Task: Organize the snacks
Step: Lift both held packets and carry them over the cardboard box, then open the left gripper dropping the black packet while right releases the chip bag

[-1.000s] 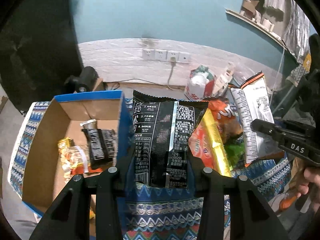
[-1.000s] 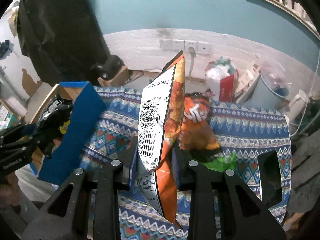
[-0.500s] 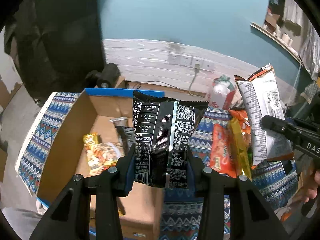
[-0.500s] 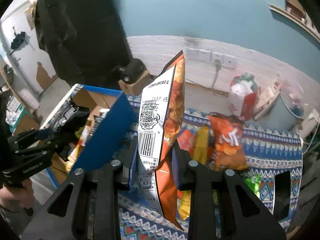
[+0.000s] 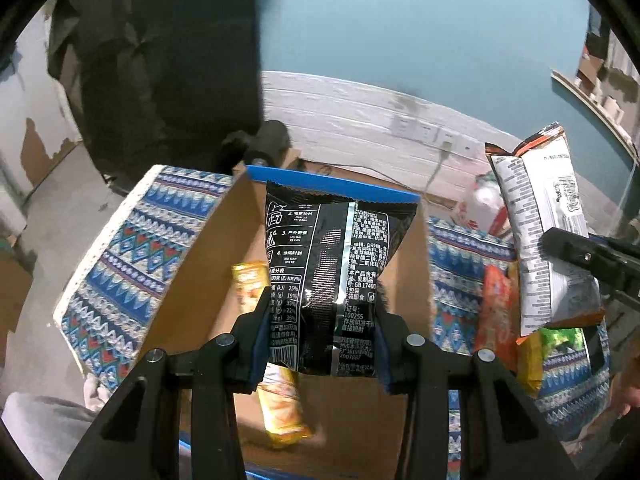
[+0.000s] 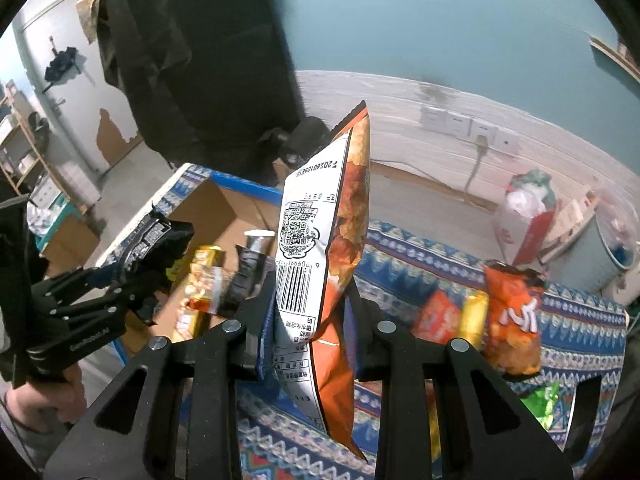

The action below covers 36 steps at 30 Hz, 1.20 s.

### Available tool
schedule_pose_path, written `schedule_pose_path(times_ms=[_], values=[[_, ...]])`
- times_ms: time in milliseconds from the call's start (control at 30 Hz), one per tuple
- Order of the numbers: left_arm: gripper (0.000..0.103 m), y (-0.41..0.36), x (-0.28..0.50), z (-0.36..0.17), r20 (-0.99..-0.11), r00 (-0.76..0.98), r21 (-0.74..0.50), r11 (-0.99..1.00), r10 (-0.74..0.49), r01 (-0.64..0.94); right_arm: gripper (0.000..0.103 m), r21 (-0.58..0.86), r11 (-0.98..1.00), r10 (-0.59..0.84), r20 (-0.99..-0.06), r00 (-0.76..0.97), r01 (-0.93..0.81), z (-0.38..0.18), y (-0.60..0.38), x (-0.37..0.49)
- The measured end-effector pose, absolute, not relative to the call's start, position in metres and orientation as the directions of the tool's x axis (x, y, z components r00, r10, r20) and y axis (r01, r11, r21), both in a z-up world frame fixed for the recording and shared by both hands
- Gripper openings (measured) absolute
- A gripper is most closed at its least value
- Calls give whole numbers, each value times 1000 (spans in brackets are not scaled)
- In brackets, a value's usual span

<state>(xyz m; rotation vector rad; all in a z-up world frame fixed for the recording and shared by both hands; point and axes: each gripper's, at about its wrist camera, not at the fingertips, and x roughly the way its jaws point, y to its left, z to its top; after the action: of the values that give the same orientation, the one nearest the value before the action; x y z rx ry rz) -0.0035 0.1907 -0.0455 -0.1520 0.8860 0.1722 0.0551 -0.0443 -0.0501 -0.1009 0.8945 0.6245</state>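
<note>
Your left gripper [image 5: 320, 332] is pinching the black snack bag [image 5: 336, 280] by its lower half, pads pressed on both side edges, bag upright. A second ago that bag hung over the patterned cloth just right of the cardboard box [image 5: 208, 264]; now it sits over the box's open interior, with the blue-edged far wall behind its top seal. The box has swung from the left of your left view to the centre. Inside it, a yellow snack pack [image 5: 280, 396] lies on the floor of the box under the bag; the dark bar seen there earlier is now hidden in this view, though the right view shows a dark packet [image 6: 248, 276] among the yellow ones near the box's right wall. Your right gripper [image 6: 312, 332] is clamped tight on the orange-and-white chip bag [image 6: 320, 240], bag edge-on and upright, grip unchanged. That bag has travelled left too: it was over the middle of the table [image 6: 580, 320] and now hangs at the box's right wall, near the black bag. The loose snacks, an orange chip bag [image 6: 514, 320], a red pack [image 6: 436, 316] and a green one [image 6: 540, 400], lie on the cloth towards the table's right edge, further right in frame than before.
</note>
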Motion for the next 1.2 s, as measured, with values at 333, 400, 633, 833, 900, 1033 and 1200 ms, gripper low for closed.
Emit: schedule_pose_path(times_ms=[333, 400, 633, 833, 900, 1033, 1200], values=[[43, 237, -9, -61, -808, 575, -68, 949, 128, -306, 27, 188, 770, 505, -763, 404, -609, -58, 14, 64], [43, 242, -9, -65, -814, 566, -72, 946, 128, -317, 27, 199, 763, 512, -767, 387, -615, -61, 25, 65], [45, 254, -11, -75, -835, 533, -71, 932, 139, -355, 27, 218, 739, 518, -788, 332, -638, -76, 58, 63], [53, 261, -14, -77, -844, 514, -61, 924, 154, -377, 27, 218, 724, 508, -810, 293, -654, -91, 78, 59], [54, 263, -14, -76, -844, 513, -59, 923, 158, -381, 27, 216, 723, 503, -816, 286, -656, -95, 82, 58], [54, 266, -17, -74, -842, 514, -61, 920, 161, -388, 27, 218, 720, 492, -829, 264, -658, -103, 89, 57], [57, 266, -20, -70, -838, 520, -56, 920, 168, -387, 27, 212, 718, 481, -840, 252, -663, -110, 93, 55]])
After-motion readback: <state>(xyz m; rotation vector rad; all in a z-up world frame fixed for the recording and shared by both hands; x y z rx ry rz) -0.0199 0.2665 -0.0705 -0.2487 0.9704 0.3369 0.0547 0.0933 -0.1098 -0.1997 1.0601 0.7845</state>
